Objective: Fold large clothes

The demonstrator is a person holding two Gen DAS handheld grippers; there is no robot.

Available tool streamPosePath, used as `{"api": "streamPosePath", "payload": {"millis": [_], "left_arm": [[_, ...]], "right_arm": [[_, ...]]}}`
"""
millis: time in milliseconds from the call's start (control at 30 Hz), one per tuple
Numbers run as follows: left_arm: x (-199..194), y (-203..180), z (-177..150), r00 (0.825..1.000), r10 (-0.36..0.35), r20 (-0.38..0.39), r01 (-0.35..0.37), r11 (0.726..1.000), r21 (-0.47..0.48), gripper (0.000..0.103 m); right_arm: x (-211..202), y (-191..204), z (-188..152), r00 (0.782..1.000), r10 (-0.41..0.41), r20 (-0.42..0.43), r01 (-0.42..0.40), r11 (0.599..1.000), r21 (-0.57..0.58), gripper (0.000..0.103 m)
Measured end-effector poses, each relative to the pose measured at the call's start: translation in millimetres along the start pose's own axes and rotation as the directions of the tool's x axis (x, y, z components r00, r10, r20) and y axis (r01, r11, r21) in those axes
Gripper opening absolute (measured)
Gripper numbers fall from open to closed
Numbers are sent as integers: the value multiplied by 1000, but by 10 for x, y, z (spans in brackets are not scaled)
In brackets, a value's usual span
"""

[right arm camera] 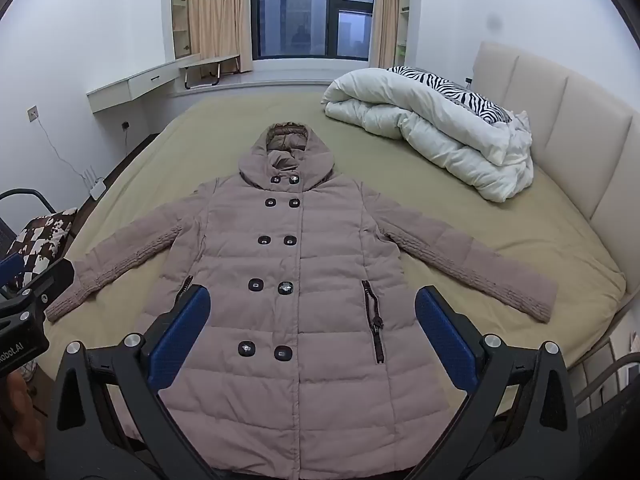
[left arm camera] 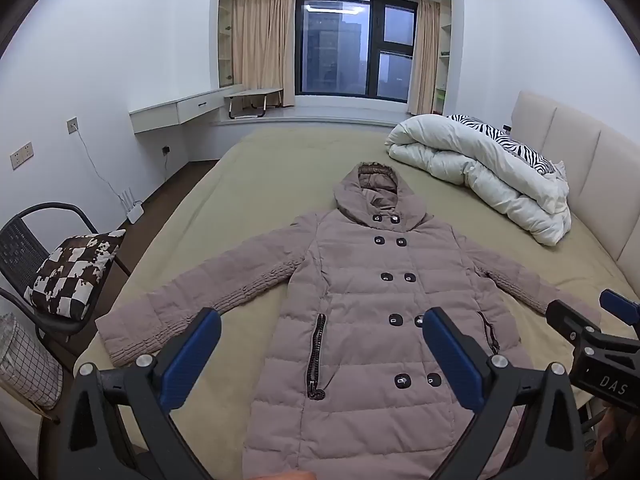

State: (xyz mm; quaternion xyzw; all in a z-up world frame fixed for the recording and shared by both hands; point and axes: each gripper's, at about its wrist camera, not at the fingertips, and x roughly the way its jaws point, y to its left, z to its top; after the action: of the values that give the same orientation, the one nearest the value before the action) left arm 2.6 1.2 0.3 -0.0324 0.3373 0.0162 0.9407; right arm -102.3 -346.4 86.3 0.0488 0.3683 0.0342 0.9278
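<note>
A: Where does the hooded puffer coat (left arm camera: 360, 300) lie?

B: Flat on the bed (left arm camera: 248, 184), front up and buttoned, hood toward twelve o'clock, sleeves spread toward eight and four. The hem runs off the lower edge of both views.

A: Room around it?

B: Bare olive sheet shows above the hood and beside both sleeves. At two o'clock a rolled white duvet (right arm camera: 432, 128) sits against the headboard (right arm camera: 560, 104), well apart from the coat. The left cuff ends near the bed's edge, beyond which stands a chair (left arm camera: 24, 248) carrying a checked cushion (left arm camera: 72, 272).

A: The fingers?

B: The left gripper (left arm camera: 322, 356) hangs over the lower coat, its blue fingers (left arm camera: 192, 356) spread wide, holding nothing. The right gripper (right arm camera: 312, 336) likewise, fingers (right arm camera: 444, 340) spread over the hem area.

A: Containers?

B: A grid-patterned basket (left arm camera: 24, 364) at eight o'clock; its contents are hidden.

A: Any writing?

B: "DAS" on the right gripper's body, "obot.AI" on the left's.
</note>
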Motion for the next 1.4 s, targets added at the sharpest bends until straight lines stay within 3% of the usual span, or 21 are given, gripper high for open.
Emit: {"api": "streamPosePath", "payload": {"millis": [33, 1400], "left_arm": [[-43, -41, -26, 999, 25, 41, -26, 999, 21, 103], [-31, -20, -13, 999, 21, 27, -21, 1000, 12, 103]], "right_arm": [[0, -2, 4, 1000, 2, -2, -2, 1000, 1, 103], [119, 17, -96, 999, 12, -29, -12, 1000, 8, 103]]}}
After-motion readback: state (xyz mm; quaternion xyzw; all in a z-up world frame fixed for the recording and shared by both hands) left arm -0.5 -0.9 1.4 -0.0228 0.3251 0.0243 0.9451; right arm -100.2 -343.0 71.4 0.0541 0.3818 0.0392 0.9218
